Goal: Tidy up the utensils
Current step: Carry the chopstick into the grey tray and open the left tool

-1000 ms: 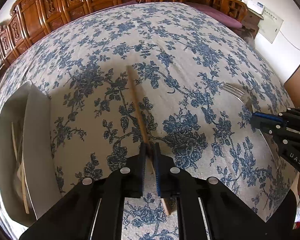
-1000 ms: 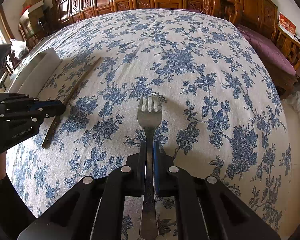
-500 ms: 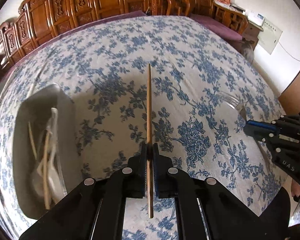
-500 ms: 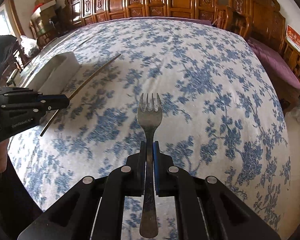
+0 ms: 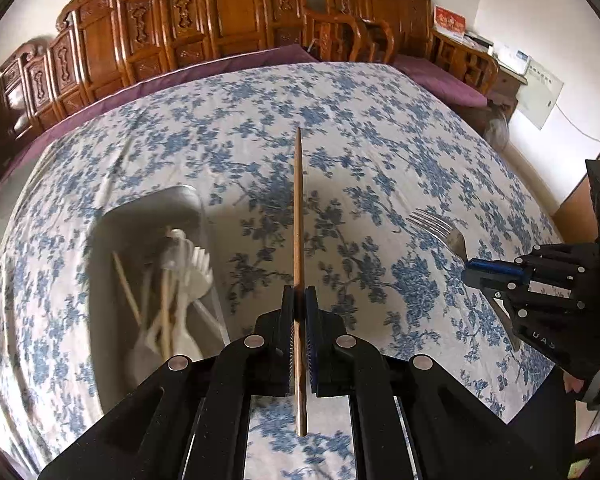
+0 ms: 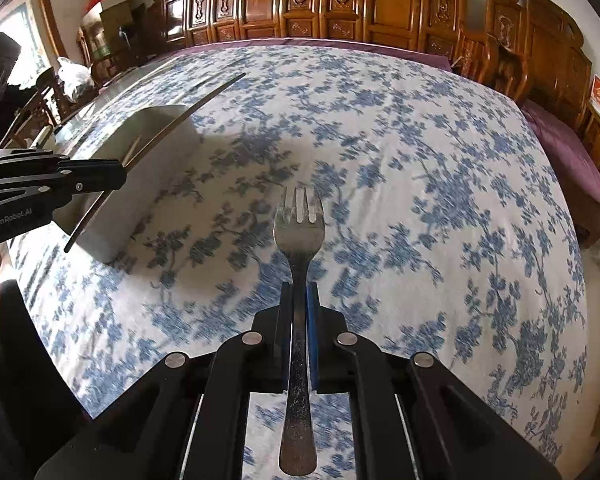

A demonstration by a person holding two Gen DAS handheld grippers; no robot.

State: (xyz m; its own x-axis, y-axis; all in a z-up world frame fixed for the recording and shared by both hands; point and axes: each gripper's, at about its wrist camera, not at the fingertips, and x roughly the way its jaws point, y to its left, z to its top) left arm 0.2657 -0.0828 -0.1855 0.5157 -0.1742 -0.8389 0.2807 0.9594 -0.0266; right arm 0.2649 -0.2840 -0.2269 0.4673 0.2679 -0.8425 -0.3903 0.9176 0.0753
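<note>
My left gripper (image 5: 299, 300) is shut on a brown wooden chopstick (image 5: 298, 208) and holds it in the air above the flowered tablecloth, just right of a grey tray (image 5: 112, 320). The tray holds white plastic forks (image 5: 192, 276) and several wooden sticks. My right gripper (image 6: 299, 300) is shut on a metal fork (image 6: 299, 232), tines pointing forward, lifted off the cloth. In the right wrist view the left gripper (image 6: 116, 176) with the chopstick (image 6: 188, 116) hangs over the tray (image 6: 112, 224). In the left wrist view the right gripper (image 5: 470, 274) holds the fork (image 5: 440, 228) at the right.
The table (image 6: 420, 160) is covered by a blue-flowered white cloth. Carved wooden chairs (image 5: 220, 28) line its far side. A white wall and papers (image 5: 540, 92) lie to the right. Boxes and bags (image 6: 76, 76) stand at the far left.
Both grippers have risen off the cloth with their utensils. The left one lifted the chopstick and moved toward the tray, whose inside now shows. The right one lifted the fork.
</note>
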